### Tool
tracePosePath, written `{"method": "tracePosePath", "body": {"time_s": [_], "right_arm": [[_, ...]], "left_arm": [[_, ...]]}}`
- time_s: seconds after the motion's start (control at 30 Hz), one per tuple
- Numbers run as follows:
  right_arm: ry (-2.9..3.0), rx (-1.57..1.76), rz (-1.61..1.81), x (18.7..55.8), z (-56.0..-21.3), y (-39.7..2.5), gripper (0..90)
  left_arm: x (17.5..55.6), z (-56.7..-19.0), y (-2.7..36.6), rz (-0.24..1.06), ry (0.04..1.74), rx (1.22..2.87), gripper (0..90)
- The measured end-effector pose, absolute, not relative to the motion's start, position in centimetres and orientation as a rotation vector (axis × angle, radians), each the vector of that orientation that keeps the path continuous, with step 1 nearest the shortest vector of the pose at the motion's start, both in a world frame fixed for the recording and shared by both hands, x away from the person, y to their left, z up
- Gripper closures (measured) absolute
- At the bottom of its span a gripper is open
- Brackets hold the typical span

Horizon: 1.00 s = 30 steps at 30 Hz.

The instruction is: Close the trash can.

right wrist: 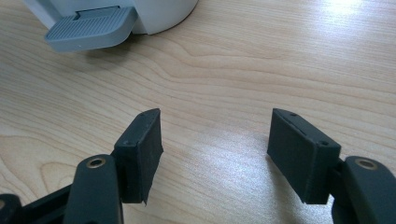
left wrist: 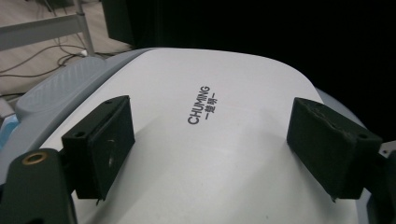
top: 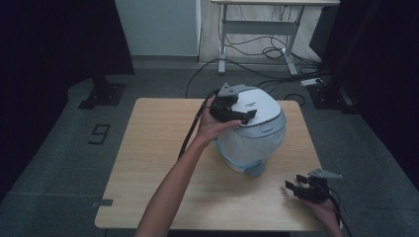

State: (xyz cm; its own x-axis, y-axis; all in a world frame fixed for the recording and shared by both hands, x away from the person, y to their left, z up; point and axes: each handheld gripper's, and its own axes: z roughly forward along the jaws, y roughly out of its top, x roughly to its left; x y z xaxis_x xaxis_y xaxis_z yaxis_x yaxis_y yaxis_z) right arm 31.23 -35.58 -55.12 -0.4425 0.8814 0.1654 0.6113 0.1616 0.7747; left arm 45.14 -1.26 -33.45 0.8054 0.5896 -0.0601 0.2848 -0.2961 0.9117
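A round white and pale blue rice cooker (top: 254,131) stands on the right half of the wooden table (top: 153,148), its lid down. The lid (left wrist: 205,140) is white and carries the word CHUMING. My left gripper (top: 232,112) hovers over the lid's left edge, jaws open, nothing between them; in the left gripper view (left wrist: 210,154) the lid spreads out under both pads. My right gripper (top: 296,188) rests low at the table's front right corner, open and empty (right wrist: 215,154). A grey ribbed tab (right wrist: 88,29) at the cooker's base lies ahead of it.
A black cable trails from the left gripper across the table (top: 190,131). Beyond the table stand a white desk frame (top: 257,34), loose floor cables (top: 257,74) and a power strip (top: 312,82). Dark curtains hang on both sides. Bare wood lies left of the cooker.
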Motion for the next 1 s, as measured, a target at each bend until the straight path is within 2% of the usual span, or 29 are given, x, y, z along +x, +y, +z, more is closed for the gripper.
{"method": "tracePosePath", "body": {"time_s": [1.0], "right_arm": [[2.135, 1.424, 1.163, 31.25, -55.16, -35.34, 34.6]], "left_arm": [[44.66, -33.52, -2.07, 0.419, 0.691, 1.903, 18.0]]}}
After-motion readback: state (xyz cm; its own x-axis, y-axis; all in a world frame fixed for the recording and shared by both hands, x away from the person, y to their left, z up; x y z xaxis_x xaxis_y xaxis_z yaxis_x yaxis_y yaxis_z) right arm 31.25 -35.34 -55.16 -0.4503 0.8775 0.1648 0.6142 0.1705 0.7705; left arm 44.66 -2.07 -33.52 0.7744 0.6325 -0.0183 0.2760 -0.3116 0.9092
